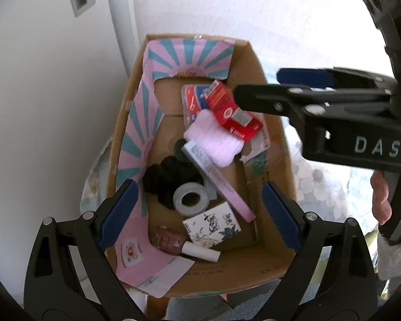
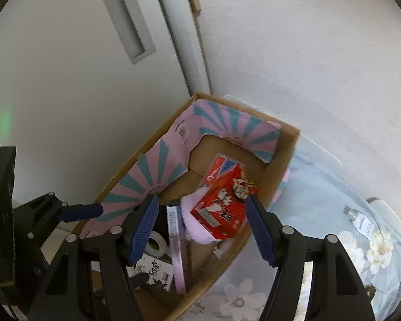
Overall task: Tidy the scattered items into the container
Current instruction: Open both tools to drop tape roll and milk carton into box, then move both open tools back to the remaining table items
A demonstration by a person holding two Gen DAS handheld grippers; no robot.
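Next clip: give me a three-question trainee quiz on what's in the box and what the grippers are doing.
1. True or false: the red carton lies inside the cardboard box.
2. The tape roll touches which item? A) black scrunchie B) a spoon C) a green cup
3. Fill in: neither the left gripper nor the right gripper holds ____.

Key:
1. True; it rests on the pink fluffy item.
2. A
3. anything; both stand open over the box.
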